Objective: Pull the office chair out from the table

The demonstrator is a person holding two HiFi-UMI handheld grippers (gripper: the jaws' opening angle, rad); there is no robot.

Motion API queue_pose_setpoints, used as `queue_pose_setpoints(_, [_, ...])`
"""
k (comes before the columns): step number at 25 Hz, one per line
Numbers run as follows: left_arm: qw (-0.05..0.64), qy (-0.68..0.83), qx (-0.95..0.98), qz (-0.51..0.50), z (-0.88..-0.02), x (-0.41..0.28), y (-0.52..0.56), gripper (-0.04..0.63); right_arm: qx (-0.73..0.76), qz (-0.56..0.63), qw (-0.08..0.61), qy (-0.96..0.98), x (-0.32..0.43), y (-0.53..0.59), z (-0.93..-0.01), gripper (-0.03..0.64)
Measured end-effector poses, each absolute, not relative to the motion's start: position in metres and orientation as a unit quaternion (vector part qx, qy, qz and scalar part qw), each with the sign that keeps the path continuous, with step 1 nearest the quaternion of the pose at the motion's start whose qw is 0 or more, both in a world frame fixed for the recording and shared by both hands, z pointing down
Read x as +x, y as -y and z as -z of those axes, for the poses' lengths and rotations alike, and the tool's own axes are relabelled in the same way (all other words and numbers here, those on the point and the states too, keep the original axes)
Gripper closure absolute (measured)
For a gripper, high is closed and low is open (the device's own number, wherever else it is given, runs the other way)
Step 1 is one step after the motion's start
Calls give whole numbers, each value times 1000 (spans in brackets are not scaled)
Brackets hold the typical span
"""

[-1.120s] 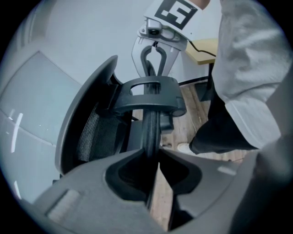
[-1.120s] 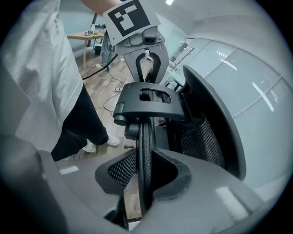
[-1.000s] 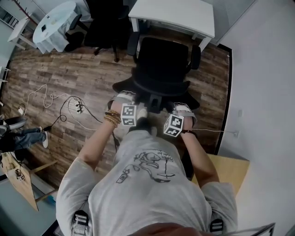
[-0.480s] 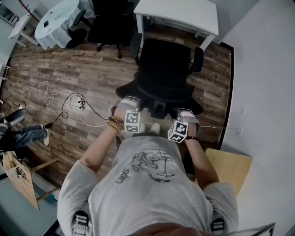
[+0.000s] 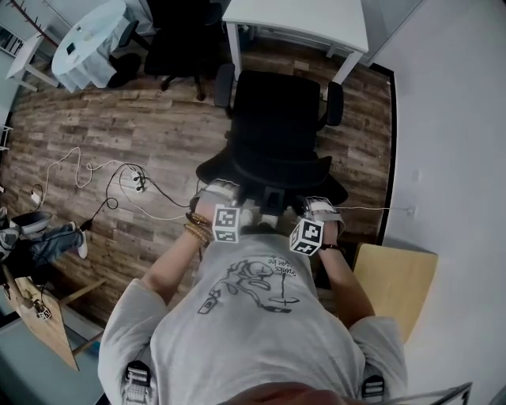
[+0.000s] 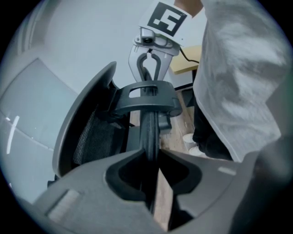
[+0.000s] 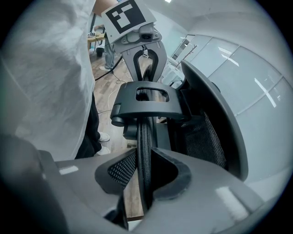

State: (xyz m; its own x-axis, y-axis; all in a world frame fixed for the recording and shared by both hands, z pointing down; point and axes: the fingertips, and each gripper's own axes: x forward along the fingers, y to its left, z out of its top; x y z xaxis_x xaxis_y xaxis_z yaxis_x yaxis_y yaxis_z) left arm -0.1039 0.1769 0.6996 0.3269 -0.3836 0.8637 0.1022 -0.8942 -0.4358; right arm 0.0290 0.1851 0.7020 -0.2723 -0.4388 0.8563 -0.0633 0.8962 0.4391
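Seemingly mid-pull, left tongs (image 6: 153, 176) and right tongs (image 7: 144, 180) clamped on the office chair (image 5: 273, 126) back rim; next, drawing it evenly clear of the bench (image 5: 296, 20).

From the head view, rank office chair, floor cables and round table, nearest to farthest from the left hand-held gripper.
1. Office chair, clamped by the left hand-held gripper, straight ahead.
2. Floor cables, on the left.
3. Round table, far upper left.
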Motion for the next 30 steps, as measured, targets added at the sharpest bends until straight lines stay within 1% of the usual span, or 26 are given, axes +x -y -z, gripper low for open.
queue_pose_setpoints(7, [210, -89, -788, 571, -702, -108, -188, 500, 157, 159, 582, 782, 24, -198, -705, 515])
queue_pose_setpoints(12, [158, -108, -812, 551, -695, -109, -186, 460, 162, 114, 563, 802, 23, -196, -699, 479])
queue_pose_setpoints(15, [141, -124, -823, 536, -679, -111, -189, 451, 158, 108, 554, 810, 21, -201, -685, 492])
queue_pose_setpoints(17, [129, -142, -838, 511, -661, -111, -190, 462, 163, 100, 543, 818, 22, -204, -671, 504])
queue_pose_setpoints(18, [118, -154, -849, 492, -651, -109, -190, 490, 170, 94, 534, 823, 22, -205, -663, 518])
queue_pose_setpoints(20, [86, -178, -871, 449, -631, -106, -191, 526, 190, 76, 505, 838, 20, -206, -643, 544])
queue_pose_setpoints(23, [45, -210, -897, 386, -601, -104, -188, 545, 230, 32, 432, 871, 10, -200, -603, 572])
queue_pose_setpoints(26, [40, -261, -911, 318, -569, -101, -181, 594, 281, 1, 347, 895, 2, -188, -558, 601])
queue_pose_setpoints(28, [21, -285, -919, 270, -548, -98, -178, 594, 308, -16, 287, 907, -4, -181, -529, 611])
queue_pose_setpoints(30, [-16, -301, -930, 212, -520, -94, -174, 594, 325, -26, 243, 914, -10, -176, -503, 611])
